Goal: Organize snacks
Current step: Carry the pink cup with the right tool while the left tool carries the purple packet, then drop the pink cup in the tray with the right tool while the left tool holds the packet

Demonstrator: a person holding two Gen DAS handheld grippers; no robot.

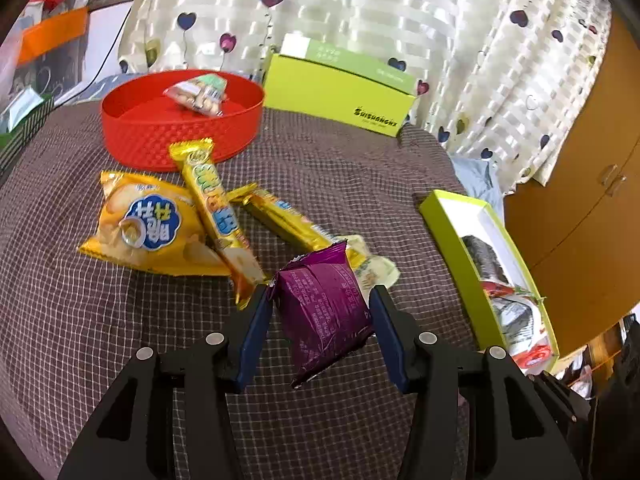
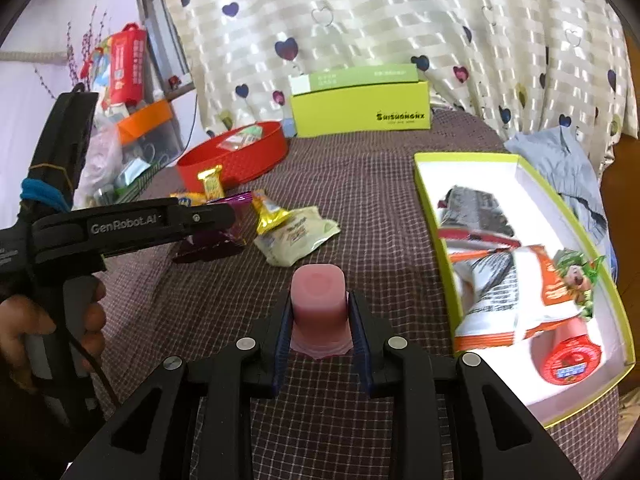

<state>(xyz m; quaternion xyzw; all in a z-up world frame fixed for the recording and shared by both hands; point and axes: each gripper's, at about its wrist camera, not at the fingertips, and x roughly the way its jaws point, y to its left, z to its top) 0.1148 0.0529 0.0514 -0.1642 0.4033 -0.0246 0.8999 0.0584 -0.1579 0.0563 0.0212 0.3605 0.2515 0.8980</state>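
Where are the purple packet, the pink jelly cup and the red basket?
purple packet (image 1: pixel 326 312), left wrist view, middle of its printed face.
pink jelly cup (image 2: pixel 318 296), right wrist view, its side wall.
red basket (image 1: pixel 176 136), left wrist view, its woven front wall.

The left claw (image 2: pixel 212 216) hides most of the purple packet (image 2: pixel 208 246).

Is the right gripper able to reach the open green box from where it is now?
Probably yes. The open green box lies just right of the right gripper, with only bare checked cloth between, though its fingers already hold a pink jelly cup.
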